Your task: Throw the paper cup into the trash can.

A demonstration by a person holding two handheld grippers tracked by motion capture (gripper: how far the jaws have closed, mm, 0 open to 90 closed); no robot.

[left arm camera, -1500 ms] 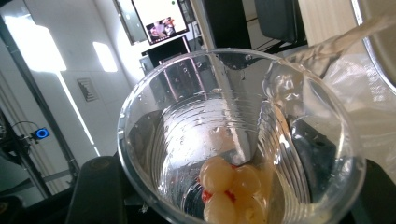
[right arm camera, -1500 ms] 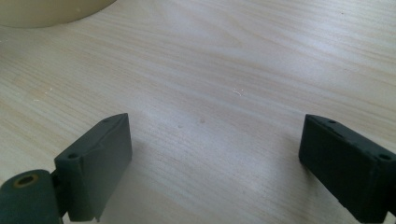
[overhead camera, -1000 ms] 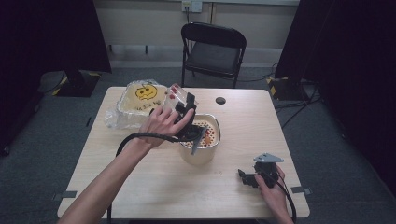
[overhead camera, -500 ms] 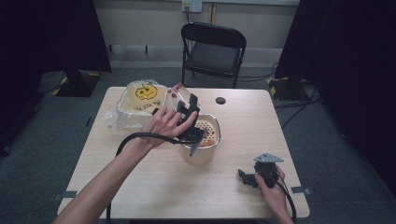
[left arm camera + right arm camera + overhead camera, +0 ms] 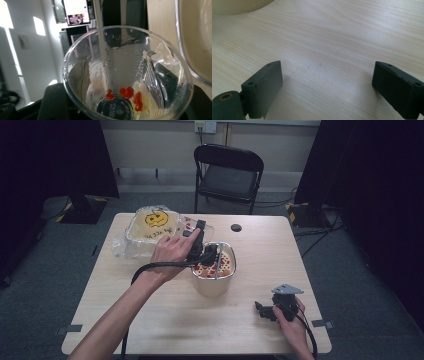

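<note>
Clear plastic cup [image 5: 127, 75] held tipped over the cream bowl [image 5: 214, 270], mouth toward the bowl's far rim. Embossed lettering on cup base, too small to read. A few red pieces [image 5: 126, 92] cling near the base; more red pieces sit in the bowl. Left gripper [image 5: 202, 251] clenched on the cup, jaws pressing its wall on both sides. Behind the bowl: plastic bag [image 5: 150, 232] with yellow smiley face and a line of dark writing below it, not legible. Right gripper [image 5: 270, 311] rests on the table [image 5: 165, 320] in front of the bowl and to its right, jaws spread wide, nothing between them. Versus a second earlier: cup tipped further over the bowl; right gripper unchanged.
</note>
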